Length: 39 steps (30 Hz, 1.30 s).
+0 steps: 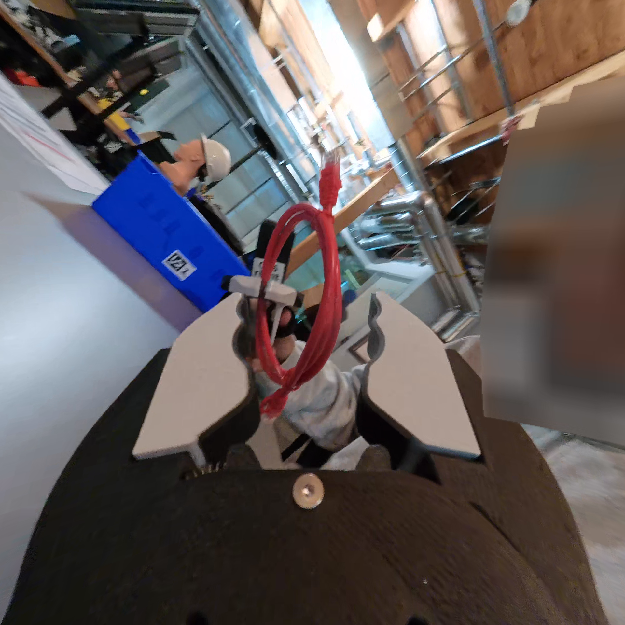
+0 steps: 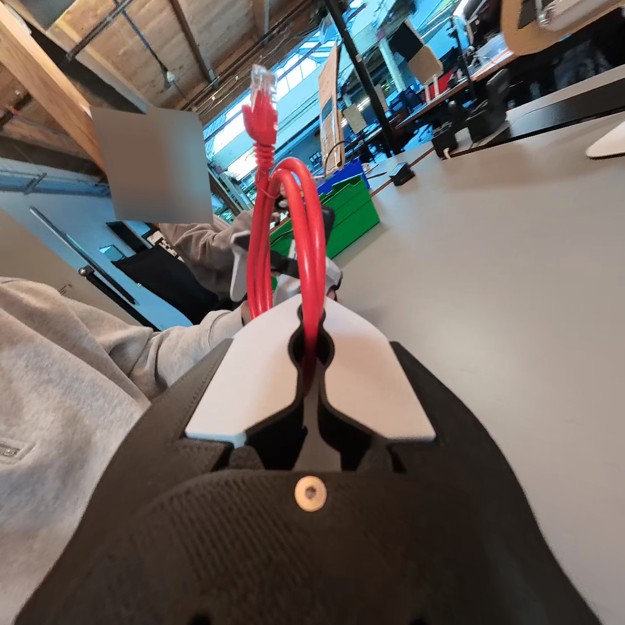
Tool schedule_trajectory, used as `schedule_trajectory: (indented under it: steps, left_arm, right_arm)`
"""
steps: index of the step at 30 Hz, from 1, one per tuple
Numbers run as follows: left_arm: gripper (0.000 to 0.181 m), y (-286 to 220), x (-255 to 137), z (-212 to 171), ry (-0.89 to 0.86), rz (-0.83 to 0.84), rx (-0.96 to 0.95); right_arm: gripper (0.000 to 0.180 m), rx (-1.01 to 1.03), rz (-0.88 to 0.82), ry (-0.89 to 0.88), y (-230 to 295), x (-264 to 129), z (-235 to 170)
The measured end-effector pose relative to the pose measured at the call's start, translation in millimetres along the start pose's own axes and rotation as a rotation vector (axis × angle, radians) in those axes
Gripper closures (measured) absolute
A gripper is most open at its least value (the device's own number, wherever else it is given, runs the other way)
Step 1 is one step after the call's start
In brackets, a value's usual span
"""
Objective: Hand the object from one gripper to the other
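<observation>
A coiled red network cable with a clear plug at its top stands upright in the air above the table. My right gripper is shut on the bottom of the coil. In the left wrist view the cable hangs between the wide-apart fingers of my left gripper, which is open and not touching it. The right gripper shows behind the coil there, clamped on one side of it. In the right wrist view the left gripper shows behind the coil with a finger on each side.
A pale table lies below, with a green bin and a small black box at its far end. A blue bin stands on the table. A person's grey sleeve is at the left.
</observation>
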<state>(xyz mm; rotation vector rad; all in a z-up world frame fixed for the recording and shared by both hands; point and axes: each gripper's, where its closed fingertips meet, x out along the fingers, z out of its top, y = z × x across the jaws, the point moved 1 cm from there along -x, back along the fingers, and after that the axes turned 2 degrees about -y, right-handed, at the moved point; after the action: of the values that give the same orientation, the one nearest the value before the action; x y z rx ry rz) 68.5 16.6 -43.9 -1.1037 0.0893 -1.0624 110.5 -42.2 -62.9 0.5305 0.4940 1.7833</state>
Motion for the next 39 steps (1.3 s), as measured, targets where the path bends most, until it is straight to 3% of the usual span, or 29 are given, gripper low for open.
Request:
schedule_trajectory:
  steps: [1,8,11,13,17,23,28,31,35,39]
  left_arm:
    - [0.111,3.9,1.2,-4.0,0.03,0.042,0.038]
    - [0.102,27.0,7.5,-34.2,0.253,0.294,0.332]
    - [0.123,36.6,3.8,-28.8,0.228,0.4,0.404]
    - [0.157,36.1,1.1,-23.7,0.199,0.397,0.395]
    - [0.162,35.3,-0.7,-17.7,0.168,0.367,0.322]
    - [0.163,30.2,-3.3,-3.9,0.051,0.293,0.21]
    - [0.163,35.9,-16.8,15.0,-0.094,0.273,0.095]
    - [0.163,39.3,-25.8,25.3,-0.154,0.295,0.076]
    - [0.163,45.5,-26.6,29.2,-0.165,0.334,0.08]
    - [0.163,55.2,-13.5,25.1,-0.117,0.378,0.1]
  right_arm:
    - [0.177,0.0,-0.025,-0.005,-3.7,-1.0,0.9]
    - [0.177,0.004,-0.15,-0.03,-19.1,-5.3,3.8]
    - [0.177,-0.002,-0.164,-0.037,-20.3,-5.3,4.9]
    - [0.177,-0.011,-0.176,-0.034,-21.6,-5.6,4.5]
    - [0.175,-0.025,-0.169,-0.027,-18.3,-4.8,1.6]
    - [0.119,-0.103,-0.207,-0.096,-22.1,-9.8,12.9]
    - [0.101,-0.311,-0.344,-0.167,-26.9,-27.1,33.4]
    - [0.098,-0.548,-0.437,-0.14,-16.3,-30.2,38.7]
    - [0.108,-0.989,-0.458,0.089,8.4,-9.5,11.1]
    - [0.112,-1.284,-0.492,0.384,4.1,6.6,-34.4]
